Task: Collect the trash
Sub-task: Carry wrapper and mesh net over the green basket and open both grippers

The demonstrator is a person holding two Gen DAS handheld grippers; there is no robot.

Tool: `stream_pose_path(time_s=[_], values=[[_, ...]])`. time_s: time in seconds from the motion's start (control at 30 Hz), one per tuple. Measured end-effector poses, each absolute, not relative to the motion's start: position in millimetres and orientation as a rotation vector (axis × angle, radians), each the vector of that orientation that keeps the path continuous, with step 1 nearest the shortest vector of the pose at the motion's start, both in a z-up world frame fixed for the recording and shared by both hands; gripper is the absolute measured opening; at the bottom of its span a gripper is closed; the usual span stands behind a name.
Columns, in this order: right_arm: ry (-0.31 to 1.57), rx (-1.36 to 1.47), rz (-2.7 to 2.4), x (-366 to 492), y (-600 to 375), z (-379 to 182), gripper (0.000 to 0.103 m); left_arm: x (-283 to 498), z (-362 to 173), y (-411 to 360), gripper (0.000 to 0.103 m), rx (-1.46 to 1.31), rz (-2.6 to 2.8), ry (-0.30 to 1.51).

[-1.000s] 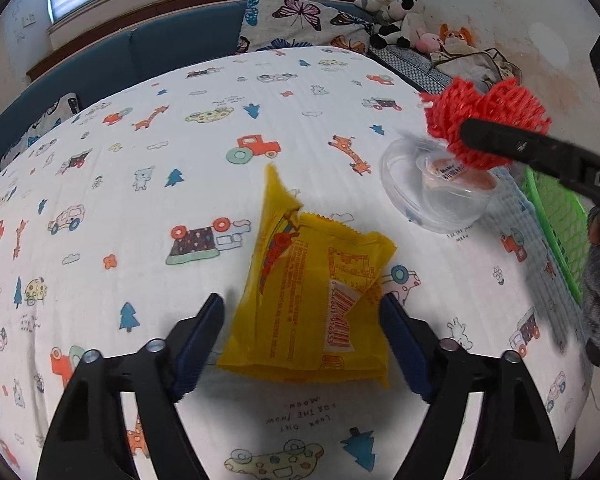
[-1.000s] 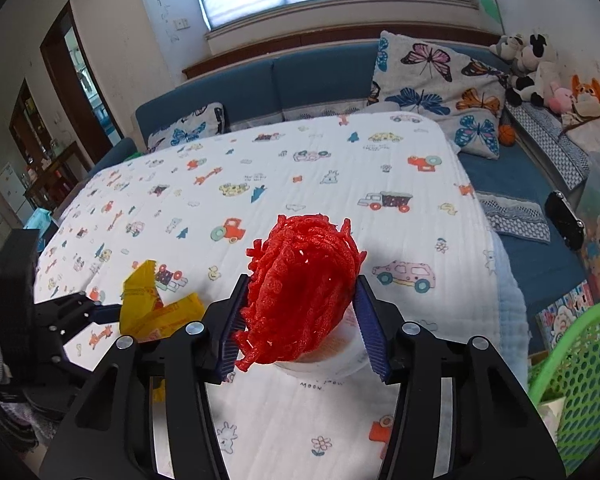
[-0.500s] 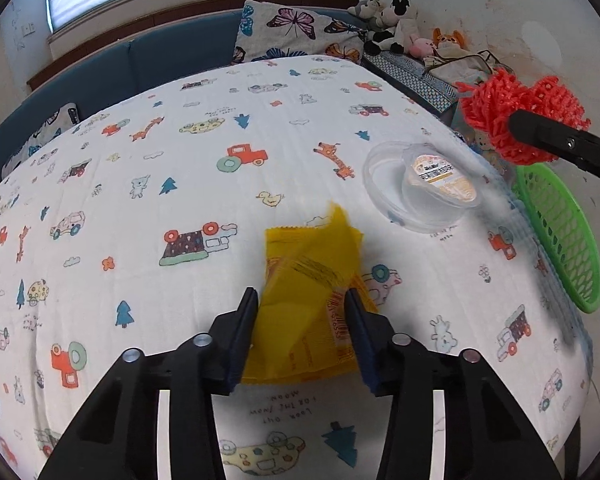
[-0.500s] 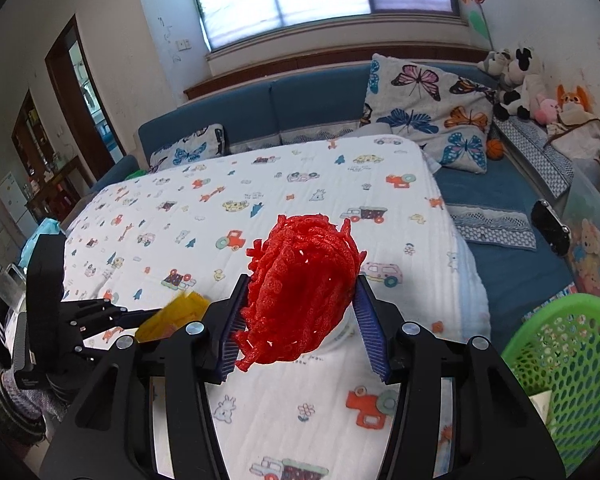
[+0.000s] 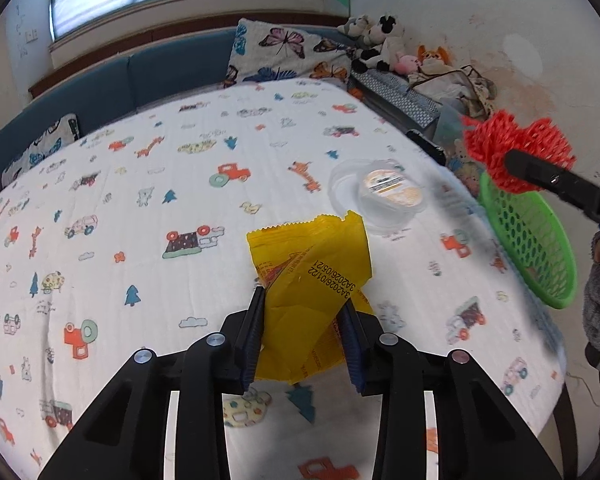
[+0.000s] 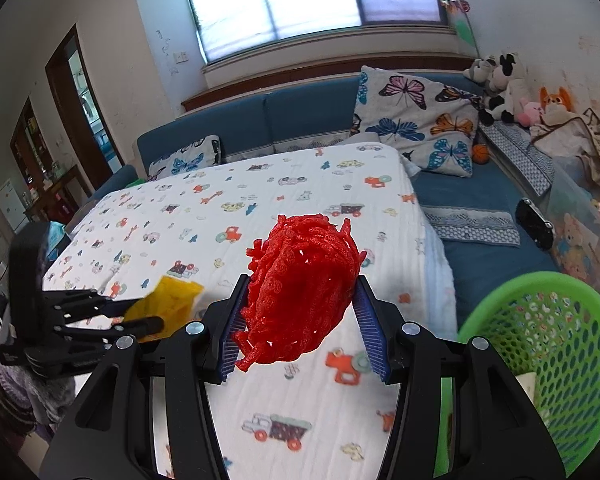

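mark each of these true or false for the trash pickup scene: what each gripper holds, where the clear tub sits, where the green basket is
1. The left gripper is clamped on a crumpled yellow plastic snack wrapper. True.
2. The right gripper is empty. False: it is shut on a bunched red foam mesh sleeve.
3. The round clear plastic tub with an orange-labelled lid lies inside the green perforated plastic basket. False: the tub rests on the white cartoon-print tablecloth.
4. The green basket stands beside the table's edge, on the right gripper's side. True.
5. The yellow wrapper lies flat on the cloth. False: it is raised off the cloth between the left gripper's pads.
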State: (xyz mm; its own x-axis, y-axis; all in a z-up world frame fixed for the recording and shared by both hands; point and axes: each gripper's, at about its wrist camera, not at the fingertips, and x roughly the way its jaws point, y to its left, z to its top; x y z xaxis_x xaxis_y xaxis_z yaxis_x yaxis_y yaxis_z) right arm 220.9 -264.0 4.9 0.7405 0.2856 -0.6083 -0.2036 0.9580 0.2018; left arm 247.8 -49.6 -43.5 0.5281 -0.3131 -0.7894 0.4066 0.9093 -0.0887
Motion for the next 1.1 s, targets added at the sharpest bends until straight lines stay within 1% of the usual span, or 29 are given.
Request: stream_pose_path(time_s=[0.17,0.5,1.0,1.1], values=[[0.682,0.138,0.245,205.2,-278.6,5.2,0.052,230.9,-25.1,-62.2,0.034,0.112,-0.469,0.882],[0.677,0.161,0.139,168.3,-331.2,5.1,0.052,210.1,5.7,-120.1,0.034,0.143,-0.579,0.817],[0.71,0.209,-0.062,120.3,-426.7,-14.8,0.055,208.0,13.6,-222.8,0.034,0.193,-0.724,0.815],[0.715,0.222,-0.085,115.9,-439.1,-18.6,0.058,209.4,14.5,-240.0,0.034,0.207,-0.739,0.812]])
